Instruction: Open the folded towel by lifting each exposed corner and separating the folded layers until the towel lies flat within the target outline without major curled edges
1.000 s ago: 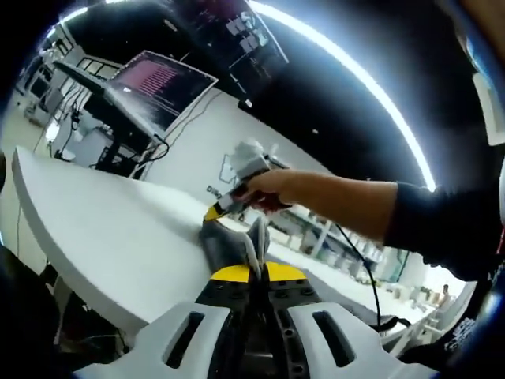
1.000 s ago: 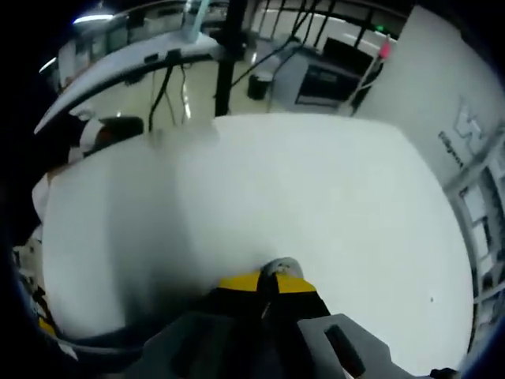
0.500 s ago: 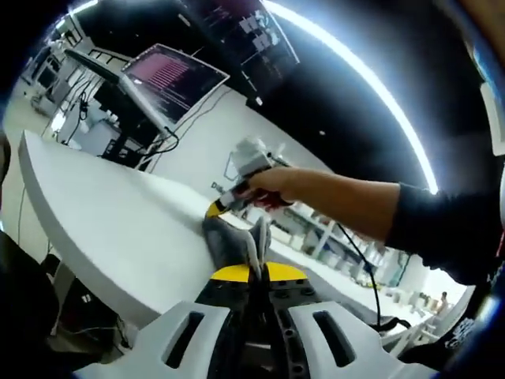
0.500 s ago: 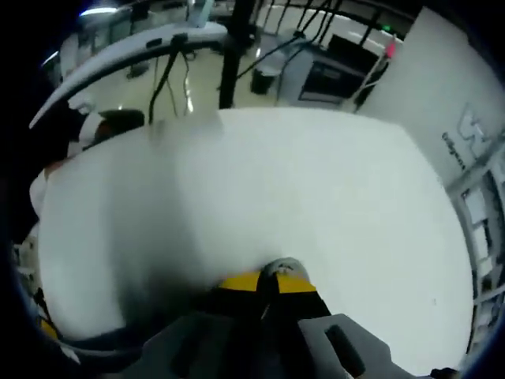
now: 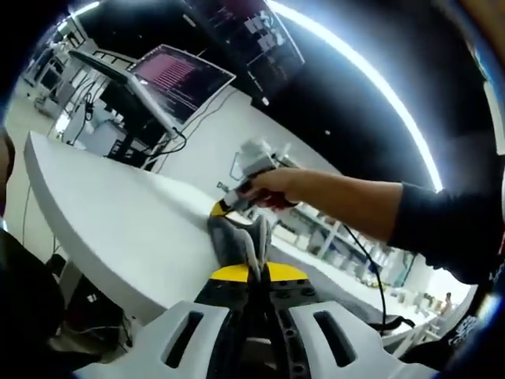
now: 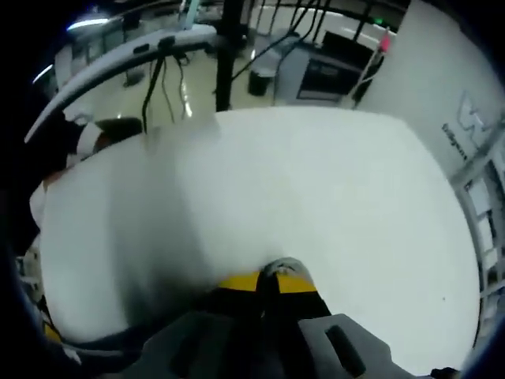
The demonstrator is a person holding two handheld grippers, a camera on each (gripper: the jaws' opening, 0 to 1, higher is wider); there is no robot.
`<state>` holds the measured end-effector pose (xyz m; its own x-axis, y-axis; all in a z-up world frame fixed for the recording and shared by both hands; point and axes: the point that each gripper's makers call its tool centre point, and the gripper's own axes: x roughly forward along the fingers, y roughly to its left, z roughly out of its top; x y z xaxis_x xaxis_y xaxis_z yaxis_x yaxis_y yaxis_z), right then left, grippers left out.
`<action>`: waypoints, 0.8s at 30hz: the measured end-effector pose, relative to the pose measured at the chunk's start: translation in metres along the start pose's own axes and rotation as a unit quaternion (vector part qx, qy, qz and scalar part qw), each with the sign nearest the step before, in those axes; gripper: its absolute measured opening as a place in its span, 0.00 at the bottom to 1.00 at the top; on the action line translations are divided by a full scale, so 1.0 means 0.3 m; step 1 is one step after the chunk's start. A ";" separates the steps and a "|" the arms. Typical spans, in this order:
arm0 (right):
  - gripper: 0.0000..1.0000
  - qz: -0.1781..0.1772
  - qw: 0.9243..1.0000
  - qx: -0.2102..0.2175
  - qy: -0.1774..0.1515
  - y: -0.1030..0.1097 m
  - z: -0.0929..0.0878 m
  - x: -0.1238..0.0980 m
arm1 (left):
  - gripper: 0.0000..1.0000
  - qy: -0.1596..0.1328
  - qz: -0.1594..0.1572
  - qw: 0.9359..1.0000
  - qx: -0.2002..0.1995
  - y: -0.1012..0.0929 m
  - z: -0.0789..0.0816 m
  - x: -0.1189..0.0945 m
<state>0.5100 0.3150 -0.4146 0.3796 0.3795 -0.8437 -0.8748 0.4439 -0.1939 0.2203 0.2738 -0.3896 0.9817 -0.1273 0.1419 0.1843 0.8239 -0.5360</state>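
Observation:
In the left gripper view, a bunched grey towel rises from the white table right above my left gripper, whose jaws are shut on its fabric. A hand holds my right gripper just beyond, its yellow tip against the towel's far side. In the right gripper view, my right gripper is shut on a small grey fold of towel. A pale, blurred sheet of the towel stretches away to the left over the table.
A person's dark sleeve reaches in from the right. A laptop with a pink-lit screen stands on a stand beyond the table's far edge. Cables and equipment sit on the floor past the table.
Both views have shifted slightly with the hands. The towel stays pinched in both grippers, and the grips look the same.

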 end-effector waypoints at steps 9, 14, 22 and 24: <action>0.00 -0.018 0.999 -0.037 0.004 0.012 0.004 0.016 | 0.05 -0.002 0.009 1.000 0.026 0.014 0.007 -0.009; 0.01 -0.016 0.998 -0.052 -0.004 0.020 0.003 0.007 | 0.05 -0.004 0.016 0.999 0.039 0.025 0.011 -0.017; 0.06 0.017 0.998 -0.049 -0.034 0.052 0.035 -0.029 | 0.06 -0.019 0.017 0.995 0.101 -0.001 0.046 -0.025; 0.08 0.021 0.998 -0.045 -0.043 0.059 0.034 -0.049 | 0.06 -0.028 0.016 0.992 0.120 -0.008 0.069 -0.023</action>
<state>0.4919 0.3254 -0.4005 0.3636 0.4665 -0.8063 -0.9124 0.3530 -0.2071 0.2120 0.2840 -0.3721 0.9812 -0.0735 0.1782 0.1297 0.9358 -0.3278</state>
